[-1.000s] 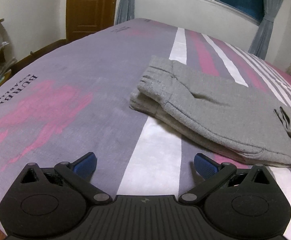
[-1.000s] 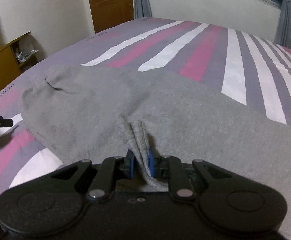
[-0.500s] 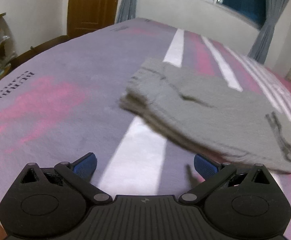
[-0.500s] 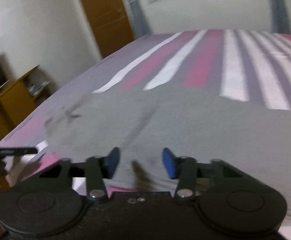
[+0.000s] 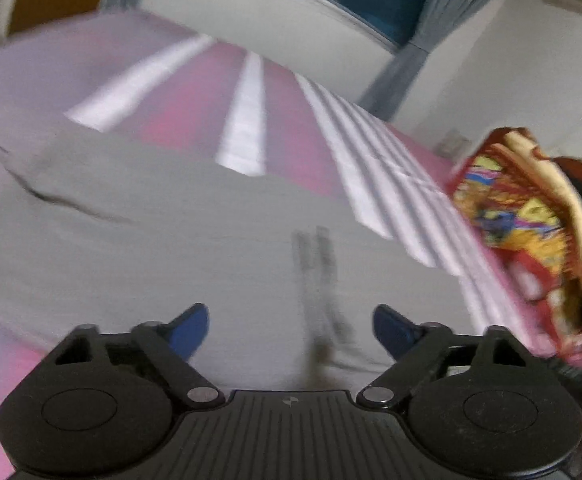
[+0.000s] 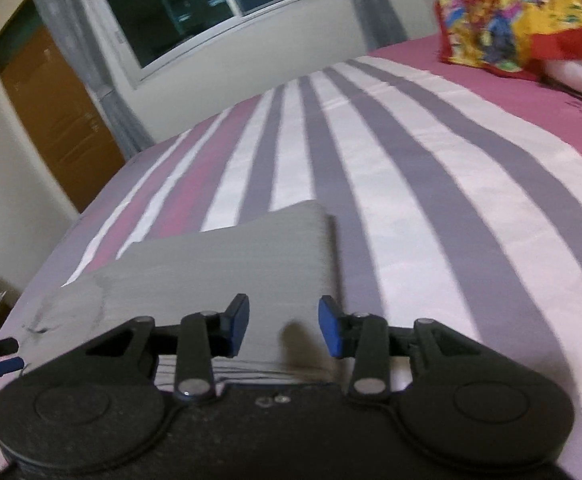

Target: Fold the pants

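Observation:
Folded grey pants (image 5: 163,248) lie on the striped bed (image 5: 247,120). In the blurred left wrist view my left gripper (image 5: 291,330) hovers over them with its jaws wide apart and closing. The cloth lies below the pads, which press on nothing. A dark crease (image 5: 315,272) runs up the cloth ahead of it. In the right wrist view my right gripper (image 6: 283,326) stands open over the near right corner of the pants (image 6: 231,264), with nothing pinched. One of the left gripper's fingers (image 6: 1,365) shows at the left edge there.
A bright red and yellow quilt (image 6: 511,20) is piled at the bed's far right (image 5: 531,220). Bare striped sheet (image 6: 411,200) stretches to the right of the pants. A brown door (image 6: 51,120), a dark window (image 6: 211,0) and grey curtains stand behind the bed.
My right gripper let go of the grey fold it pinched, opened, and swung right. My left gripper moved right from the bare sheet to above the pants, its jaws now narrower.

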Motion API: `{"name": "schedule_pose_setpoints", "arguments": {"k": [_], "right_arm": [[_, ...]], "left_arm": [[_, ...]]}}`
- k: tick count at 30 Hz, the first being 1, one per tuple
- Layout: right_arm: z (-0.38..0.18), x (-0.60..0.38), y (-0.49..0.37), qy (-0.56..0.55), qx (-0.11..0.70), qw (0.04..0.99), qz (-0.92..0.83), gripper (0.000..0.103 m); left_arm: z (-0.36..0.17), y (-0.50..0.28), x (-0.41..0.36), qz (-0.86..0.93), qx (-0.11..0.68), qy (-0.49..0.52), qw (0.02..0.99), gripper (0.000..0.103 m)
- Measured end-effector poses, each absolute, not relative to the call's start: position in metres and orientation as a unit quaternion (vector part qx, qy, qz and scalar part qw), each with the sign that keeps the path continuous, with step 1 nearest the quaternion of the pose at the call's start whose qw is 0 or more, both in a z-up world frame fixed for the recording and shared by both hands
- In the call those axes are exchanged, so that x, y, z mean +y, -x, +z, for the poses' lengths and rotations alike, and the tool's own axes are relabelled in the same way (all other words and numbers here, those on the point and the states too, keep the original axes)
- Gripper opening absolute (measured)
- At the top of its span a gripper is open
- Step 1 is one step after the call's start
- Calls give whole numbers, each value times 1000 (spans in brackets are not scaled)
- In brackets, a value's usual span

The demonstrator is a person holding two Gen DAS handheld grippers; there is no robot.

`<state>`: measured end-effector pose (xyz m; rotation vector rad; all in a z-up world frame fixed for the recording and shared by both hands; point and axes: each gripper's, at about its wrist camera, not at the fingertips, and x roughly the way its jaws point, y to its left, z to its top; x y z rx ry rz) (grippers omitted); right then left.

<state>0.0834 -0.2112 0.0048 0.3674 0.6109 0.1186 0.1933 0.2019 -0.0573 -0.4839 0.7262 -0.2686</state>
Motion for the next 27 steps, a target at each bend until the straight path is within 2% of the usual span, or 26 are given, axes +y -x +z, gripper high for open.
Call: {"name": "schedule_pose_setpoints", "arguments": {"k": [2, 6, 10, 12, 13, 14, 20, 23, 27], "right_arm": [[2, -215, -82, -186, 298, 934, 57, 39], [-2, -223, -84, -199, 299, 931, 65, 40], [-9, -231, -90, -213, 306, 925, 77, 41], [-13, -231, -89, -215, 308, 923, 79, 41], [-15, -230, -89, -217, 311, 922, 79, 41], [-17, -231, -91, -221, 313, 920, 79, 41], [-26, -229, -98, -217, 337, 913, 72, 41], [-25, -228, -95, -208, 333, 916, 80, 41], [-38, -223, -103, -193, 362, 909, 75, 41]], "left_arm": [[-63, -204, 189, -145, 369, 267, 878, 86], [-81, -220, 173, -141, 419, 287, 850, 76], [-100, -228, 168, -172, 432, 344, 816, 48], [-112, -236, 161, -181, 441, 353, 805, 45], [-119, -241, 157, -185, 444, 359, 800, 36], [-123, -244, 153, -187, 444, 368, 795, 20], [-108, -215, 148, -236, 368, 389, 811, 19], [-120, -208, 145, -208, 402, 337, 826, 19], [-133, -206, 146, -199, 404, 360, 817, 19]]}}
